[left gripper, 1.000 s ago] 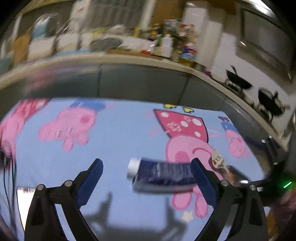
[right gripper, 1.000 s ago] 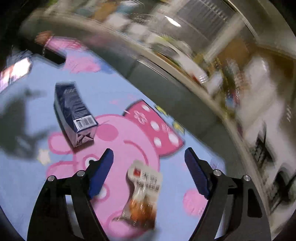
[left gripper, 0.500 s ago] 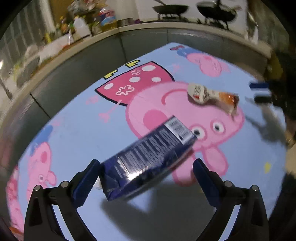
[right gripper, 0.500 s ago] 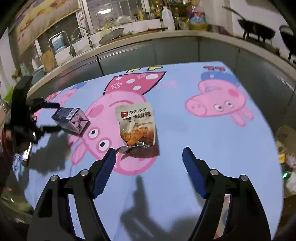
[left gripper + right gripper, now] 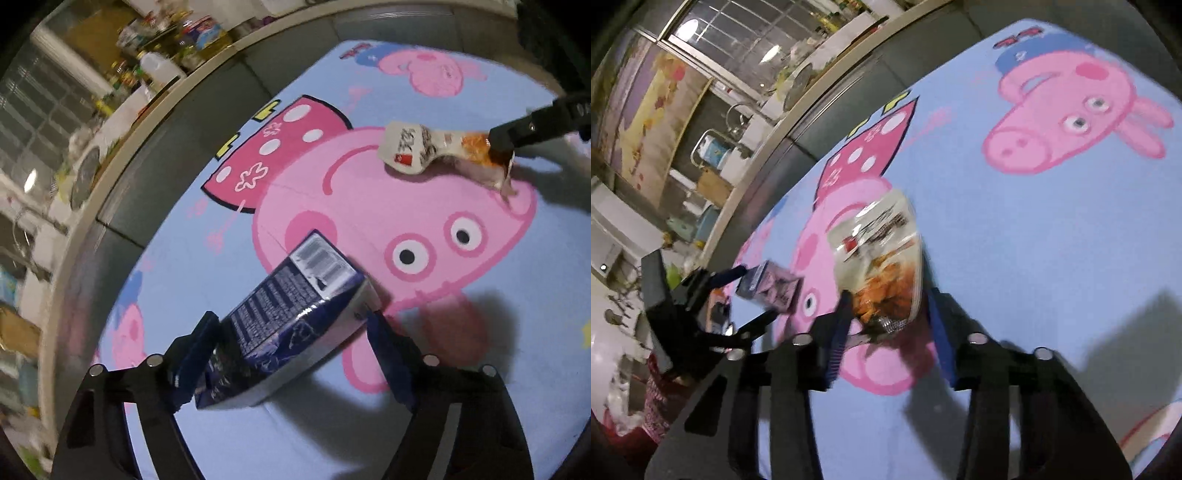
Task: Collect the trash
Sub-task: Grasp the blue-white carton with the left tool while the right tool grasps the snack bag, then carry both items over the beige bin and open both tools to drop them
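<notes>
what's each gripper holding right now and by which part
The left gripper clamps the blue carton across its sides near one end. The right gripper pinches the snack bag at its lower, torn end.

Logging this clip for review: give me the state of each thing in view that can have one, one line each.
Carton: lying on its side on the cloth, between the left gripper's pads.
Snack bag: opened, crumpled, its end pinched by the right gripper.
Left gripper: jaws have just been closing, pads at the carton's sides.
Right gripper: jaws have just been closing, shut on the bag.
Cloth: spread flat.
</notes>
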`<state>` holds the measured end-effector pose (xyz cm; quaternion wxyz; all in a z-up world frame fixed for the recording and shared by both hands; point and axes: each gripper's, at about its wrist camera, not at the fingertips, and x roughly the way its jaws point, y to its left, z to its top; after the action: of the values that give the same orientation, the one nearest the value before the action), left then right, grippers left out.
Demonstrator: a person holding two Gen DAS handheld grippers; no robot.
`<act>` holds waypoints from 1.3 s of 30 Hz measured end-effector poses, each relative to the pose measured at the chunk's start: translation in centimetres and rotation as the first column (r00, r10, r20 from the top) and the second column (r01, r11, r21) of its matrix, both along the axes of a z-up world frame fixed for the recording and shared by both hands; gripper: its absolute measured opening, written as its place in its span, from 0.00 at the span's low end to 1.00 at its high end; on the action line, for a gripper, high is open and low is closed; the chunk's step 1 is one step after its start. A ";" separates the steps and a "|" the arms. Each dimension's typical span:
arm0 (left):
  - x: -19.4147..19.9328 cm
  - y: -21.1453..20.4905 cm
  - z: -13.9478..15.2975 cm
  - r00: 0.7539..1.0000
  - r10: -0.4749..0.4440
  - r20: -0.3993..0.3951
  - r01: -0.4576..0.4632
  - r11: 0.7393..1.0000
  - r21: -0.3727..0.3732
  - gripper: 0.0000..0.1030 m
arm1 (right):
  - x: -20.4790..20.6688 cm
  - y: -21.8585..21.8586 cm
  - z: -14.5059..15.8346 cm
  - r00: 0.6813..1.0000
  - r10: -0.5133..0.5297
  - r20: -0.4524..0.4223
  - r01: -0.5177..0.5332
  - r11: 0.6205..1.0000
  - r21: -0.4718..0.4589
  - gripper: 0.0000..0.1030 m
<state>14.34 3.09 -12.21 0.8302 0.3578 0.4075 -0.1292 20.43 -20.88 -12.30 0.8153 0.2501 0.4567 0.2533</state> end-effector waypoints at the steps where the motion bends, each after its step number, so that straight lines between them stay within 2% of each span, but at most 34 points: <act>1: -0.1 -0.1 -0.1 1.000 -0.015 0.006 0.015 1.000 0.024 0.72 | 0.0 0.6 -0.3 1.000 0.014 -0.007 -0.014 1.000 0.007 0.24; 3: -0.1 0.0 0.0 0.999 -0.042 0.008 0.042 0.998 0.056 0.66 | -0.3 1.4 -0.5 0.999 0.034 -0.004 -0.034 0.998 0.048 0.15; 4: -0.1 0.4 0.3 0.999 -0.053 0.001 0.053 0.997 0.056 0.63 | -0.5 1.6 -0.5 0.999 0.036 -0.004 -0.036 0.998 0.053 0.14; 6: 0.0 0.7 0.5 0.996 -0.088 -0.014 0.088 0.995 0.048 0.63 | -0.8 2.1 -0.5 0.999 0.036 0.001 -0.036 0.998 0.055 0.13; 9: 0.3 1.2 -0.6 0.989 -0.136 -0.052 0.141 0.986 0.093 0.78 | -1.0 2.6 -0.7 0.999 0.042 -0.006 -0.041 0.997 0.069 0.13; 10: 0.7 1.4 -1.1 0.987 -0.140 -0.079 0.148 0.984 0.099 0.78 | -1.1 2.7 -0.7 0.999 0.042 -0.006 -0.041 0.997 0.070 0.13; 12: 1.3 1.9 -1.1 0.982 -0.156 -0.108 0.163 0.985 0.053 0.78 | -1.2 2.7 -0.7 0.999 0.036 -0.008 -0.035 0.997 0.066 0.13; 14: 2.3 2.5 -1.1 0.980 -0.135 -0.146 0.138 0.990 0.009 0.74 | -1.4 2.3 -0.7 1.000 0.024 -0.012 -0.024 0.997 0.067 0.13; 17: 3.3 3.4 -1.0 0.974 -0.105 -0.201 0.086 0.991 -0.097 0.63 | -1.6 1.5 -0.6 1.000 0.006 -0.013 -0.005 0.997 0.074 0.13; 19: 3.2 3.6 -0.9 0.967 -0.107 -0.231 0.071 0.984 -0.161 0.52 | -1.5 0.9 -0.3 1.000 -0.009 -0.009 0.009 0.996 0.084 0.13; 22: 2.4 3.3 -0.8 0.956 -0.094 -0.278 0.030 0.974 -0.226 0.50 | -1.7 0.1 0.1 1.000 -0.030 0.000 0.030 0.995 0.098 0.13; 25: 0.5 2.2 -0.7 0.947 -0.061 -0.316 -0.046 0.946 -0.320 0.49 | -2.2 -1.0 0.1 0.998 -0.057 -0.003 0.057 0.992 0.115 0.13; 26: -0.5 1.5 -0.8 0.946 -0.027 -0.323 -0.095 0.929 -0.357 0.49 | -2.6 -1.4 -0.1 0.998 -0.067 -0.010 0.068 0.991 0.117 0.13; 28: -1.9 0.4 -0.9 0.951 -0.001 -0.310 -0.131 0.905 -0.405 0.48 | -3.4 -2.3 -0.4 0.996 -0.084 -0.023 0.086 0.990 0.115 0.13; 31: -4.2 -2.1 -1.5 0.954 0.028 -0.299 -0.180 0.850 -0.496 0.48 | -4.9 -3.2 -0.6 0.993 -0.105 -0.046 0.109 0.989 0.100 0.12; 32: -4.6 -2.6 -1.6 0.956 0.042 -0.290 -0.189 0.845 -0.500 0.48 | -5.4 -3.5 -0.4 0.992 -0.115 -0.044 0.118 0.989 0.085 0.12; 34: -5.4 -4.2 -1.7 0.966 0.088 -0.242 -0.198 0.856 -0.479 0.48 | -6.6 -4.0 0.1 0.991 -0.133 -0.028 0.134 0.989 0.062 0.12; 39: -5.2 -4.8 -1.7 0.956 0.126 -0.265 -0.245 0.841 -0.482 0.48 | -9.1 -4.7 0.5 0.986 -0.168 -0.005 0.168 0.986 0.014 0.12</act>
<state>9.12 -1.66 -13.93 0.8527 0.0674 0.4819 -0.1901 11.34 -25.60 -11.85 0.8310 0.2940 0.4339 0.1862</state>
